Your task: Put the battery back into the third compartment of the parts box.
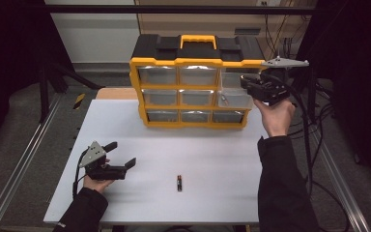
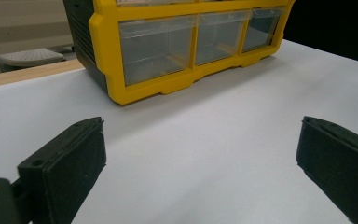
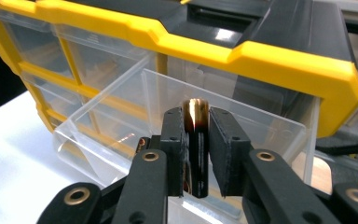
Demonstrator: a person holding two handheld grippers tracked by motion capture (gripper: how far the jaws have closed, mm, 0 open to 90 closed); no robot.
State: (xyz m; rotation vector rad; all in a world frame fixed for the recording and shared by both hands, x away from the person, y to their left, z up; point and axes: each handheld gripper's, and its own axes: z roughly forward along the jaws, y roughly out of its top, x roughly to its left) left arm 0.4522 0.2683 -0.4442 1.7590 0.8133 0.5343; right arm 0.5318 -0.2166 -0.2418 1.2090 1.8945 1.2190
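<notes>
right gripper [image 3: 196,135]: clamped on a battery [image 3: 196,122], held upright between the pads, brass end up
position: over the pulled-out clear drawer [image 3: 121,135], top-right slot of the yellow organizer [image 1: 193,87]
left gripper [image 1: 121,154]: jaws spread wide, nothing between them, resting on the white table [image 1: 212,154] at front left
second battery [image 1: 178,182]: lay flat on the table, front centre, well apart from both grippers

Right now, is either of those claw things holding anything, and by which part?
The right gripper pinches a battery around its body, one end sticking out. The left gripper holds nothing.
</notes>
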